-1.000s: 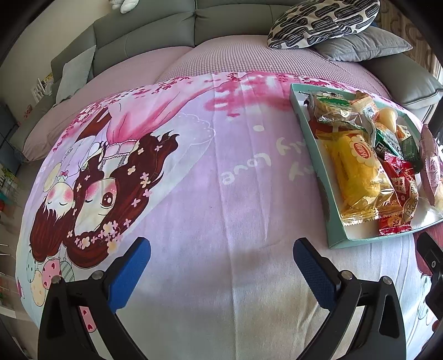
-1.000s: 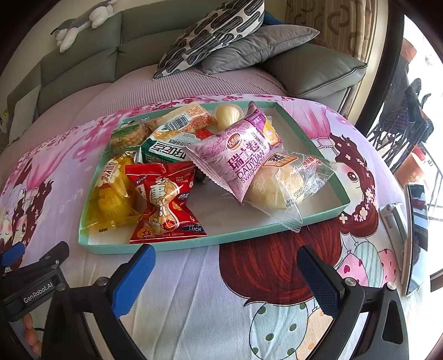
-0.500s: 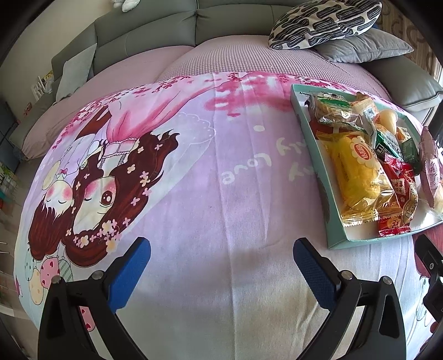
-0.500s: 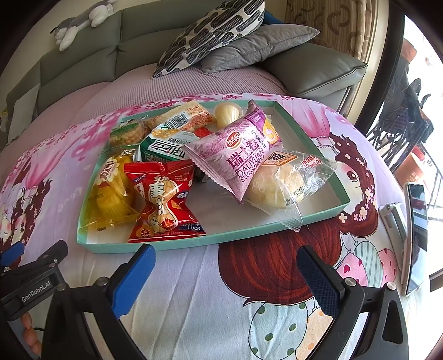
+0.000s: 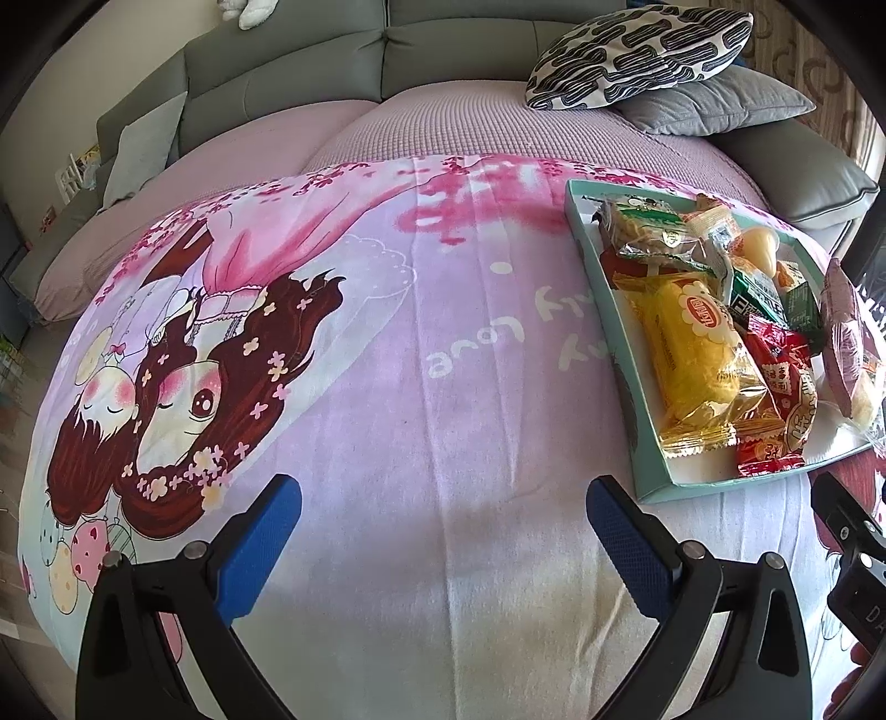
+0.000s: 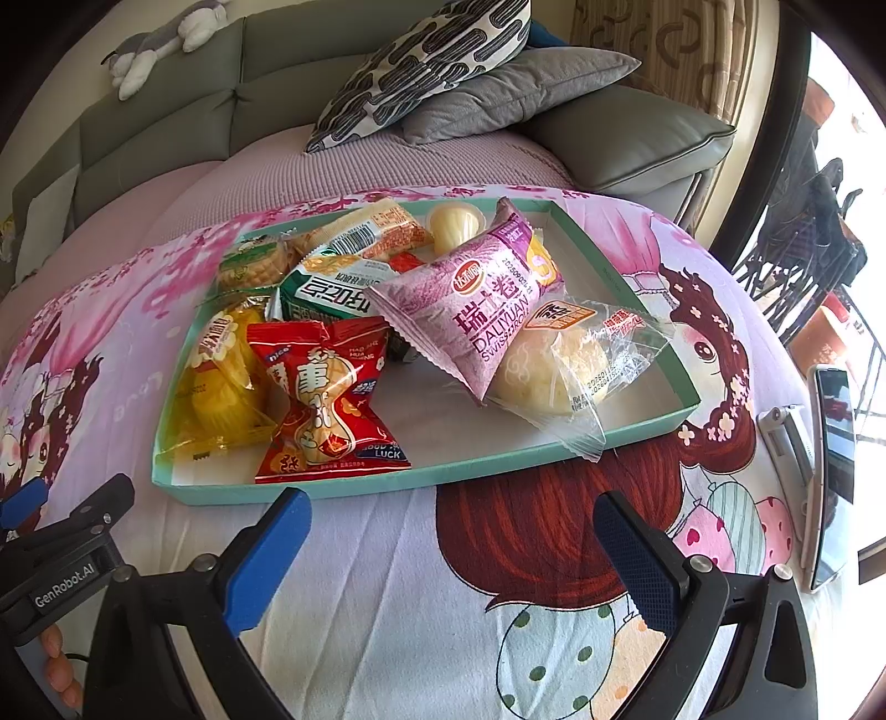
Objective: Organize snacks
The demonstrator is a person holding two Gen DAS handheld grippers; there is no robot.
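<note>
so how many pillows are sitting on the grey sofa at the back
3: a black-and-white patterned pillow resting on a plain grey pillow at the right, and a pale grey pillow at the left end. Others may be out of view.

Each view is taken low over the printed cloth (image 5: 443, 387), facing the sofa (image 5: 443, 50). The snack tray (image 6: 653, 321) is seen close ahead of the right hand-held gripper (image 6: 451, 540), and right of the left hand-held gripper (image 5: 443, 526); it is shared.

Bare cloth (image 5: 443, 415) left of crowded tray (image 5: 620, 365)
</note>
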